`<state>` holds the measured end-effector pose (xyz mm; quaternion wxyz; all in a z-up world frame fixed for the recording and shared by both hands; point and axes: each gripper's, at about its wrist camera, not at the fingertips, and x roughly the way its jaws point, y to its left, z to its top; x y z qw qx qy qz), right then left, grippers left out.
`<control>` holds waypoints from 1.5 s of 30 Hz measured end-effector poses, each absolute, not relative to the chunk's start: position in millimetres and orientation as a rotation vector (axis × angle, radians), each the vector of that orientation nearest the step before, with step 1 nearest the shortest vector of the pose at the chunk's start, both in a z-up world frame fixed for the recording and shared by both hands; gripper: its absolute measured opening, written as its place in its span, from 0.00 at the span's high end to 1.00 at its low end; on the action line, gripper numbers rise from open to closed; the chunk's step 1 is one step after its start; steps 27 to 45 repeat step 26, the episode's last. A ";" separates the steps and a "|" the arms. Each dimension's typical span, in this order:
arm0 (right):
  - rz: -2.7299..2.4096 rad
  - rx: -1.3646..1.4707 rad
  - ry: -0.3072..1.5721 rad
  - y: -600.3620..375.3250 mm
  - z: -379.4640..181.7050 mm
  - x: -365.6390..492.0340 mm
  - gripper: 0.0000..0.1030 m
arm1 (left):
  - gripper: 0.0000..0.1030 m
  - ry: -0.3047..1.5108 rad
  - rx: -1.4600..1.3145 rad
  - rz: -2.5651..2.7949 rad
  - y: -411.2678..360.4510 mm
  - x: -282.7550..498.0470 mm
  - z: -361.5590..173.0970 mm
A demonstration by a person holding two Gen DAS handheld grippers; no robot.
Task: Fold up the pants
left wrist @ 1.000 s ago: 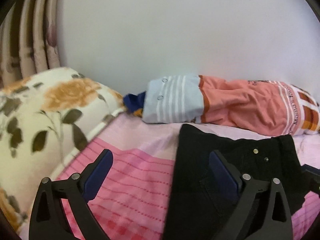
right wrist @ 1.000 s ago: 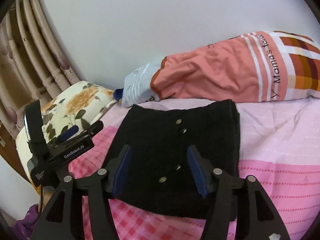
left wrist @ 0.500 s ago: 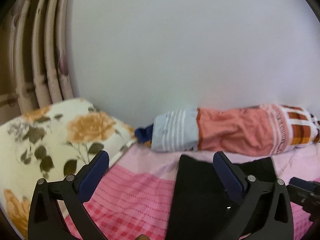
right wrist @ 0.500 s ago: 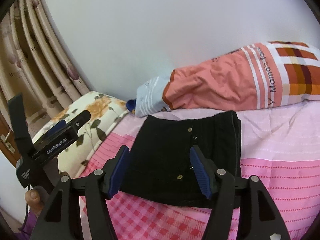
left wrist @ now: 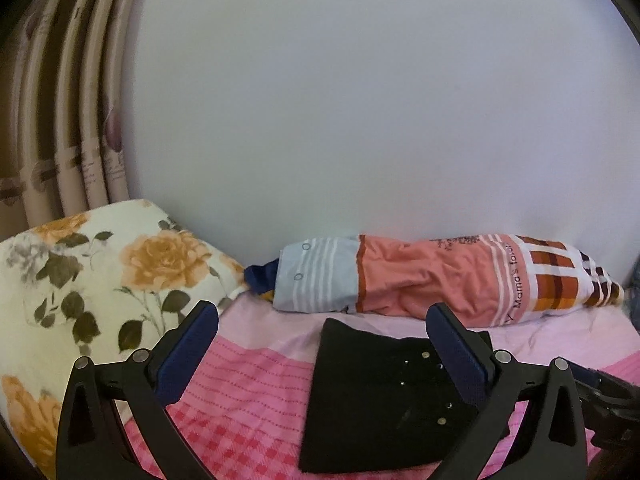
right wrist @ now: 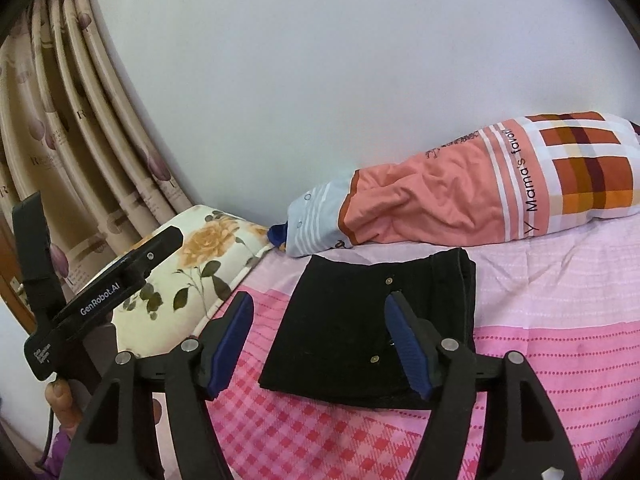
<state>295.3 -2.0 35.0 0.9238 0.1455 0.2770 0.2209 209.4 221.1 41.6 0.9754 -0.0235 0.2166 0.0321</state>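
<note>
Pink checked bed sheet, white wall behind. Black pants lie folded flat on it, just in front of the orange striped pillow, floral pillow off to their left. Left hand-held gripper and right hand-held gripper both spread wide, empty, above the pants, not touching.

Right gripper cut off by frame edge.
</note>
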 end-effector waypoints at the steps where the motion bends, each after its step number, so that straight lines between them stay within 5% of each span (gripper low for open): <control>1: 0.455 0.295 0.571 -0.4 35.2 294.4 0.36 | 0.00 0.444 -0.052 0.070 223.5 209.0 41.7; 13: 0.520 0.251 0.630 42.2 24.8 301.0 0.32 | 0.00 0.502 -0.154 0.160 272.7 195.5 19.9; 26: 0.638 0.168 0.739 152.8 -0.9 351.0 0.15 | 0.00 0.580 -0.277 0.474 384.7 185.2 -45.3; 45: 0.638 0.168 0.739 152.8 -0.9 351.0 0.15 | 0.00 0.580 -0.277 0.474 384.7 185.2 -45.3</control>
